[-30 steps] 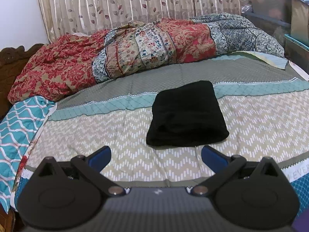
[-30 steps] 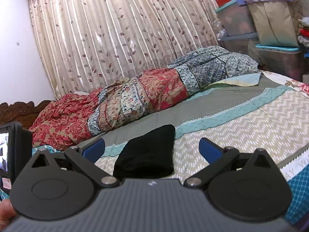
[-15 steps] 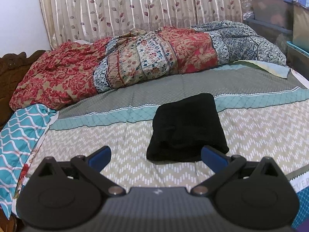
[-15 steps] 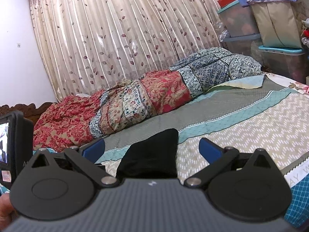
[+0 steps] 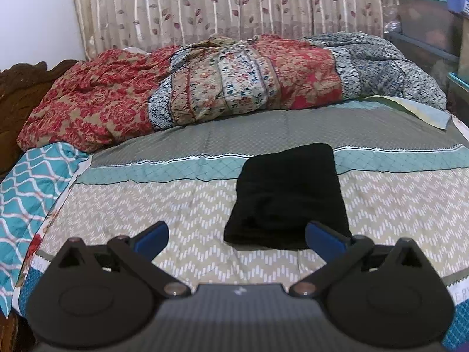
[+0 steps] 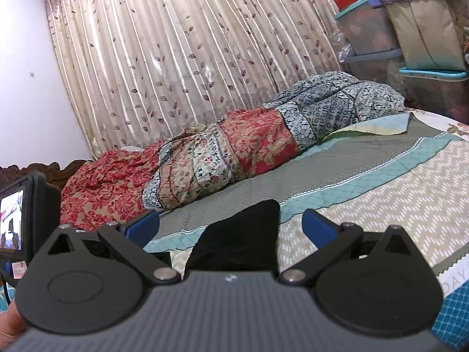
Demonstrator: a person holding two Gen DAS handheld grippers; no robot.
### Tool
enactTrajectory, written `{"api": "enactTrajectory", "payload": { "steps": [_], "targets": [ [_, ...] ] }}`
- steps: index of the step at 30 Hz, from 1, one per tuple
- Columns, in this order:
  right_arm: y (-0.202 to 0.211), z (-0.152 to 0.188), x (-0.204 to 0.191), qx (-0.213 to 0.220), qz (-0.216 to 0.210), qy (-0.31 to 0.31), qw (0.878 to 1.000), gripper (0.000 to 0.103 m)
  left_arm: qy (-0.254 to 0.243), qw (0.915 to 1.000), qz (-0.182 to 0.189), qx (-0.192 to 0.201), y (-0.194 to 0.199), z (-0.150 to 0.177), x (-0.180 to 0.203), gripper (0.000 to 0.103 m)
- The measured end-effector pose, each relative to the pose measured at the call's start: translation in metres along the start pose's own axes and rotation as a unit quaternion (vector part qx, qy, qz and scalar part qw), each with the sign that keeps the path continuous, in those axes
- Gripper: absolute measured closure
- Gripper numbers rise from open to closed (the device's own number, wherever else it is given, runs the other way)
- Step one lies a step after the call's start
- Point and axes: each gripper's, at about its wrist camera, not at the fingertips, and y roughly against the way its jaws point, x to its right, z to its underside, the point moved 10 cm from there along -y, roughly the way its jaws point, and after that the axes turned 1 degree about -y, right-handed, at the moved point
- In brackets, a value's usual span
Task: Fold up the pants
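Pants (image 5: 285, 198) lie folded into a compact black rectangle on the bedspread (image 5: 146, 199), straddling the teal band and the zigzag-patterned section — flat, edges fairly square, near edge showing the layered fold. Nothing touches them.

Left gripper (image 5: 236, 236) is held above the near edge of the bed, its blue-tipped fingers (image 5: 152, 236) spread wide with nothing between them; from its own camera the right-hand fingertip overlaps the near right corner of the pants in view, contact not evident. Right gripper (image 6: 231, 228) is likewise spread wide and empty, viewing the pants (image 6: 237, 234) from a low angle, the bundle sitting between its fingers in frame but farther out on the bed.

A rumpled patchwork quilt (image 5: 228, 79) — red, cream and blue floral panels — is heaped along the far side of the bed under a leaf-print curtain (image 6: 190, 58). Stacked storage bins (image 6: 369, 38) stand at the right. A small lit screen (image 6: 11, 220) shows at the left edge of the right wrist view.
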Motion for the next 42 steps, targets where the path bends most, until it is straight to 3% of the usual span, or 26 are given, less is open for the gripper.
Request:
{"api": "enactTrajectory", "payload": {
  "steps": [23,36,42],
  "targets": [
    [-0.018,-0.010,0.004,0.000,-0.014,-0.015,1.000,0.000,0.006,0.9998,-0.017,0.000,-0.009,-0.024,0.000,0.000],
    [-0.027,-0.012,0.017,0.004,-0.001,-0.031,1.000,0.000,-0.001,0.9999,-0.011,-0.002,-0.026,-0.043,0.016,0.000],
    [-0.035,-0.011,0.021,-0.002,0.006,-0.033,0.999,0.000,-0.005,0.9999,0.012,-0.002,-0.032,-0.048,0.020,0.000]
  ]
}}
